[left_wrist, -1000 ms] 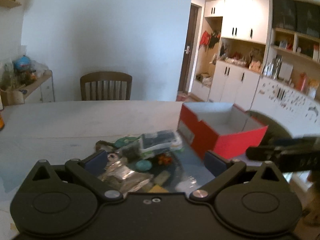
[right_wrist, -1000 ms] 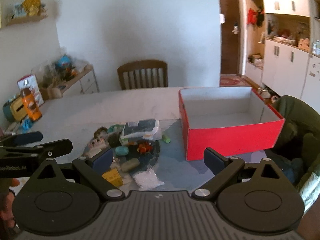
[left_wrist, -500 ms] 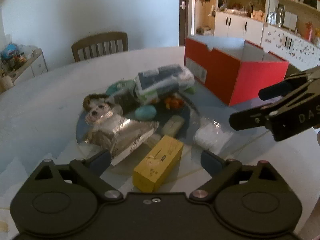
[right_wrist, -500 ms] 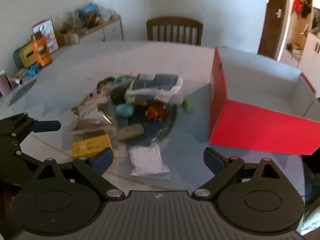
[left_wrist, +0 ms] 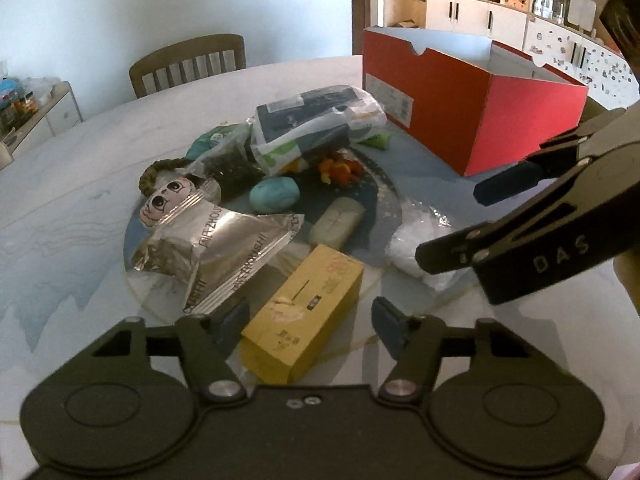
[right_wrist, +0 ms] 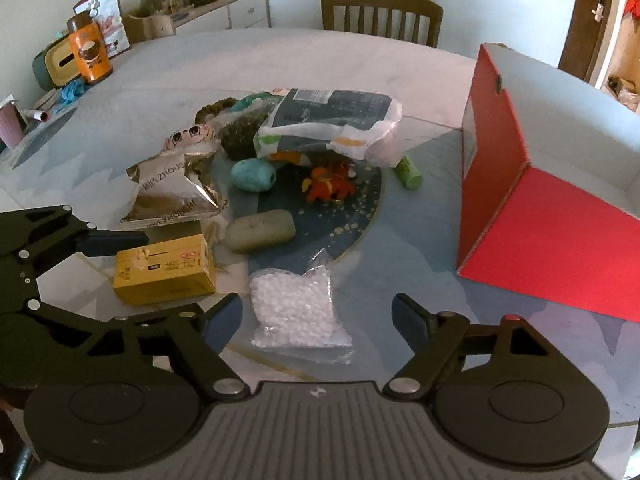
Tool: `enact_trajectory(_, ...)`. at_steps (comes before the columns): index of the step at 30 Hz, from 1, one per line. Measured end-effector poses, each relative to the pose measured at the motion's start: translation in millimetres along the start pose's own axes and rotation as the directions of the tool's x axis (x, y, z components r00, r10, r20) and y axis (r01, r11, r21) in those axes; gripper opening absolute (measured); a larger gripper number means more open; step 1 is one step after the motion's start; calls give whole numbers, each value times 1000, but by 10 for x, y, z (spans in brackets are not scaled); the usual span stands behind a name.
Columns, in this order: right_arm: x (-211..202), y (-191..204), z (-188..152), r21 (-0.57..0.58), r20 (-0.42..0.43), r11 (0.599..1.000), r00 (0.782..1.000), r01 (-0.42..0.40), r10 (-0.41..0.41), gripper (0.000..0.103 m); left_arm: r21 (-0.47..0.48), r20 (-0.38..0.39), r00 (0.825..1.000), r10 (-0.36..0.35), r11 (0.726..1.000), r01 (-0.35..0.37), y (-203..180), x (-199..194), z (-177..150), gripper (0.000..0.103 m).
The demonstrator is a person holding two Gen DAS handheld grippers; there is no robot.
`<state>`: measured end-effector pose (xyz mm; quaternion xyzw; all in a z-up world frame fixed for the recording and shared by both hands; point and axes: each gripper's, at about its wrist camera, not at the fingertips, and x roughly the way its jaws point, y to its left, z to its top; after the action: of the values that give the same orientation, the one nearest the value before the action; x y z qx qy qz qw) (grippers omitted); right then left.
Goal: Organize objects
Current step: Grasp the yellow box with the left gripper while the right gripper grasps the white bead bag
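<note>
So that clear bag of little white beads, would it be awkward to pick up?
Probably floppy: the bag of white beads lies flat and slack on the table, so it should sag around the open right gripper. Its glossy film looks slippery. The loose beads would likely shift inside.

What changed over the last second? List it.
Both grippers dropped toward the pile and tilted down: the left gripper now straddles the yellow box, the right gripper the clear bag of white beads. Both remain open, nothing grasped. The pile and red box stayed put.
</note>
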<state>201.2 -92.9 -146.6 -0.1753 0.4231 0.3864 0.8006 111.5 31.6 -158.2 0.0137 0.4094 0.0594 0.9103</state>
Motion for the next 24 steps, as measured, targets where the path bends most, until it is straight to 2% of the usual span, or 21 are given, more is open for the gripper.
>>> enact_trajectory(2,39,15,8,-10,-11,1000,1000,-9,9,69,2,-9,1000,6,1000,-6,4,17,17,59)
enact_trajectory(4,74,22,16,-10,-20,1000,1000,-20,20,66,9,-17,1000,16,1000,-16,0,32,28,53)
enact_trajectory(8,118,36,26,-13,-38,999,999,-38,37,53,12,-27,999,23,1000,-23,-14,38,48,48)
enact_trajectory(10,134,46,23,-20,-47,999,998,-41,40,48,20,-28,999,21,1000,-21,-30,30,56,40)
enact_trajectory(15,120,61,31,-22,-50,999,998,-44,43,38,24,-28,1000,9,1000,-8,-72,8,58,29)
enact_trajectory(17,95,71,24,-23,-48,999,998,-43,42,34,30,-27,1000,14,999,-13,-93,-3,54,29)
enact_trajectory(24,-90,37,-20,14,-30,999,999,-37,37,32,18,-10,1000,12,1000,-12,-117,-119,75,28)
